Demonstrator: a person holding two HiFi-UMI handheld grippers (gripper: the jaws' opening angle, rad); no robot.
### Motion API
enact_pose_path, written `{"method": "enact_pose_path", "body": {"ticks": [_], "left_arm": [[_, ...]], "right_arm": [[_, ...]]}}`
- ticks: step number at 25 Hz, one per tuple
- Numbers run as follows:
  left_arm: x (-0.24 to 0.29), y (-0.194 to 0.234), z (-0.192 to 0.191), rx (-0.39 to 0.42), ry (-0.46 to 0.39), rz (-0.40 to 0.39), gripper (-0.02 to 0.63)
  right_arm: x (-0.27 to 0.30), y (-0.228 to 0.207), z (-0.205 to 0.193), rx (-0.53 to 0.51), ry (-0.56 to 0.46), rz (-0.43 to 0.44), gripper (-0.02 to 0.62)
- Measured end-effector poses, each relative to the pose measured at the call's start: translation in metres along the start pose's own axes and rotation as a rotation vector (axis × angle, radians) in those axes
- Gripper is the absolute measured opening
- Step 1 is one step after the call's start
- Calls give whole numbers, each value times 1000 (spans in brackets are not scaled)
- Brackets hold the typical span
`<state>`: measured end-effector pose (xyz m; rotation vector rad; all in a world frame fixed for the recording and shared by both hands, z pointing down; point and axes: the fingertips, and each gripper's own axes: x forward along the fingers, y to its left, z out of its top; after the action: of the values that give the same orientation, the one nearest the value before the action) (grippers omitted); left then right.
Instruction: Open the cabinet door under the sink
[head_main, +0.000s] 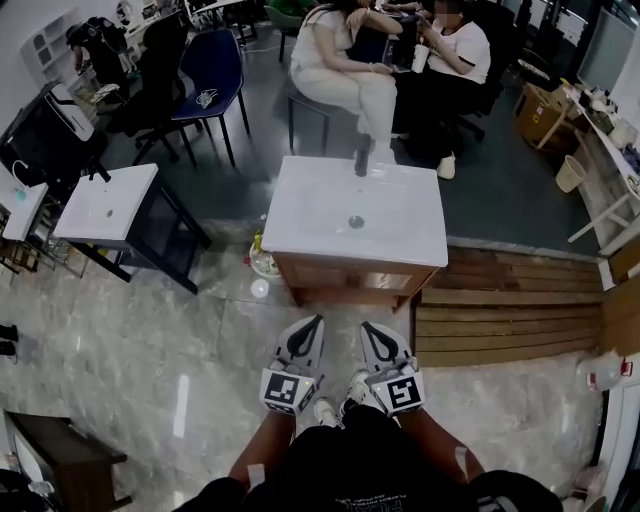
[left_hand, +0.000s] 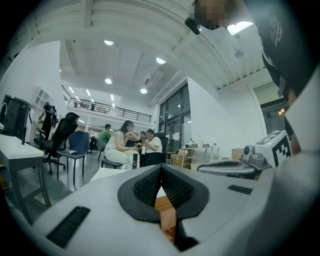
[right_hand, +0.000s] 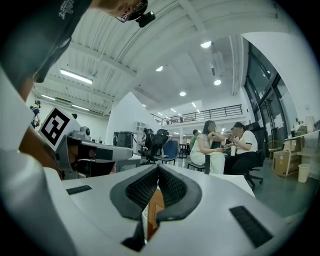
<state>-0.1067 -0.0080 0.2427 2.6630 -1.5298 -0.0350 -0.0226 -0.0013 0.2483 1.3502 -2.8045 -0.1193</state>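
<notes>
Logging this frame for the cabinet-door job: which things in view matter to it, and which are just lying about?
Job in hand: sink; wooden cabinet under it; left gripper and right gripper, both shut, empty and short of the cabinet.

Lying about: second basin on a black frame; blue chair; wooden planks; cardboard box; pale bin.

I find no words, numbers or brand names that I can read anywhere. The only signs are black-and-white square code markers: the left marker (head_main: 290, 390) on the cube of the left gripper (head_main: 309, 324), and the right marker (head_main: 402, 392) on the cube of the right gripper (head_main: 371, 329). The pale shirt print (head_main: 385, 498) on the dark shirt is too small and blurred to read.
</notes>
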Motion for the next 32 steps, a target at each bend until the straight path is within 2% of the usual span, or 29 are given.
{"method": "enact_pose_path", "body": {"ticks": [10,14,18,21,25,29,32], "left_arm": [[70,23,-29,50,47,-9,23],[95,33,-55,19,93,7,23],[111,44,-84,-9,112,15,23],[121,58,-107,-49,128,32,23],[135,71,-148,-62,139,14,23],[151,83,-196,-71,159,-10,23],[156,95,-228,-95,180,6,23]], "right_arm": [[55,-45,-43,1,32,23,25],[75,-59,-70,27,48,30,25],[92,-65,-104,0,107,24,25],[103,-69,-135,6,142,-16,25],[117,-77,-184,10,204,-69,25],[134,-92,-230,74,208,-164,25],[137,-95,-261,105,229,-217,25]]}}
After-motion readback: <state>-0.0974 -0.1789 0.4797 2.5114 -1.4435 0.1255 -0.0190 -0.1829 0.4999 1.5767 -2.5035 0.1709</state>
